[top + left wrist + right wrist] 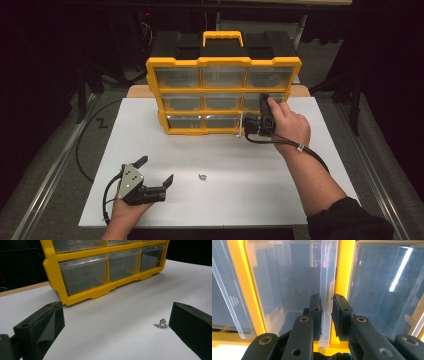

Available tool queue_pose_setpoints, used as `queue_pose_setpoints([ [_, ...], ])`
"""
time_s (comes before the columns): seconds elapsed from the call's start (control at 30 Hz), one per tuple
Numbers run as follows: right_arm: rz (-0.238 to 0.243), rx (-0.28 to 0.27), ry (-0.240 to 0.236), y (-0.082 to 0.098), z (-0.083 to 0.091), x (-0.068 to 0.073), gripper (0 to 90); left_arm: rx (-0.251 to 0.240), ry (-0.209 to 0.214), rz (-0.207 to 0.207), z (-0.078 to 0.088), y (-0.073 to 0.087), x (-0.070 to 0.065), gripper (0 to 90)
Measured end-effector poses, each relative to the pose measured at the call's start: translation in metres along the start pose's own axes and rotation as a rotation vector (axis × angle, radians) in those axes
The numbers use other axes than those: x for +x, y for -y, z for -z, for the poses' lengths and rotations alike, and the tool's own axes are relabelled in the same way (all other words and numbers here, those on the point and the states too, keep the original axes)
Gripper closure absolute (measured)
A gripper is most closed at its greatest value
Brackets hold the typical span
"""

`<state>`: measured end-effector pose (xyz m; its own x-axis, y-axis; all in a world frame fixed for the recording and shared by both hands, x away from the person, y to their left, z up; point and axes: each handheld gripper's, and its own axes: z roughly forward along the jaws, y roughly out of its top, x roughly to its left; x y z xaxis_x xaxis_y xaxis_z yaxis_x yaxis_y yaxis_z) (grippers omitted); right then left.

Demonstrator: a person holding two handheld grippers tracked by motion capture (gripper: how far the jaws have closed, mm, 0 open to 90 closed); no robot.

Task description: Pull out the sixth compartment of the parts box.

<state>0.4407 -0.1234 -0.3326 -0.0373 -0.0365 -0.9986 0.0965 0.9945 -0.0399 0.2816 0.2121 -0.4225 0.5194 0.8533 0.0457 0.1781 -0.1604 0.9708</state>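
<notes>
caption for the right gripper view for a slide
Right tongs shut on the clear handle lip of a drawer in the yellow organizer.

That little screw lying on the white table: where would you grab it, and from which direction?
Take the small screw across its narrow width, coming straight down from above. It lies flat on the bare white table with open space all around, and the open left tool already sits beside it.

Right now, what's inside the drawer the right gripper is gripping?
Through the drawer's clear front it looks empty: only bare walls and floor. The right gripper covers its lower edge, so that part is hidden.
</notes>
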Motion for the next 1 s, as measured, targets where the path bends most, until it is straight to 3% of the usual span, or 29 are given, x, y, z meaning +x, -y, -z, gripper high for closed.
queue_pose_setpoints([
  [0.47, 0.019, -0.01, -0.019, 0.003, 0.014, -0.004, 80.5, -0.006, 0.0, 0.007, 0.0, 0.0, 0.0, 0.9],
  [1.0, 0.007, -0.012, -0.028, 0.006, 0.03, -0.002, 80.3, -0.006, 0.004, 0.007, 0.0, 0.0, 0.0, 0.9],
])
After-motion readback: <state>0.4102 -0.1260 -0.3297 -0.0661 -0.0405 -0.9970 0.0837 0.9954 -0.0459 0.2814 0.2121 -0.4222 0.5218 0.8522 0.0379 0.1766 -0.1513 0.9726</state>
